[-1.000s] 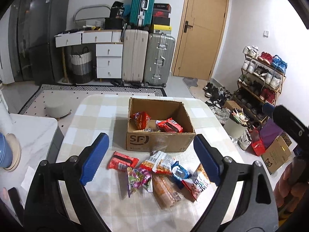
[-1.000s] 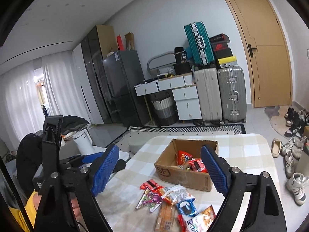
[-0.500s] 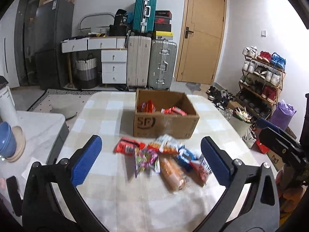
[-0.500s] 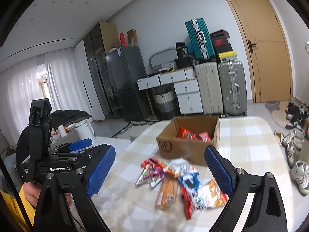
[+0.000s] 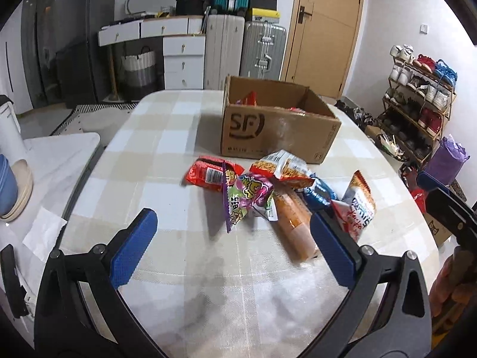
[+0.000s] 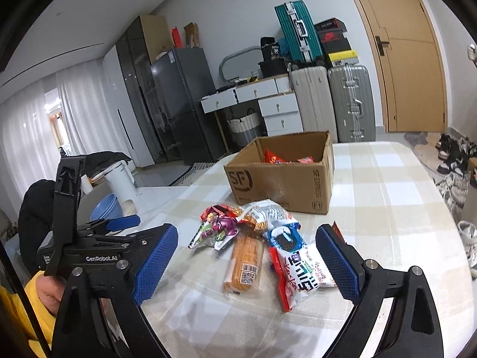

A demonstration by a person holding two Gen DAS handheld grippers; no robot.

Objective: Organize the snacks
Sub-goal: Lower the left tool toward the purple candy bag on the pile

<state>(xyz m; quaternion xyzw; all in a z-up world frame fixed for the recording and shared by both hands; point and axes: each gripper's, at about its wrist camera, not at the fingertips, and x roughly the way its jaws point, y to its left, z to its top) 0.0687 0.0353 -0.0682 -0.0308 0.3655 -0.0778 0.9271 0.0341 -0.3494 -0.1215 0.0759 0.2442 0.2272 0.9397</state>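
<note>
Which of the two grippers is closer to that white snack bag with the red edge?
Right. The right gripper has the white snack bag by its right finger; the left gripper sits farther left.

place: home living area | evidence: fridge [image 6: 179, 101], suitcases [image 5: 262, 50], shoe rack [image 5: 417, 104], drawers [image 5: 183, 59]

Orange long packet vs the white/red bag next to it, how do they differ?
The orange long packet is narrow and bar-shaped; the white/red bag is wider and pillow-like. The orange long packet looks see-through with a barcode label near its close end; the white/red bag is opaque with large dark print. Both lie on the checked table, outside the cardboard box, ungrasped.
</note>
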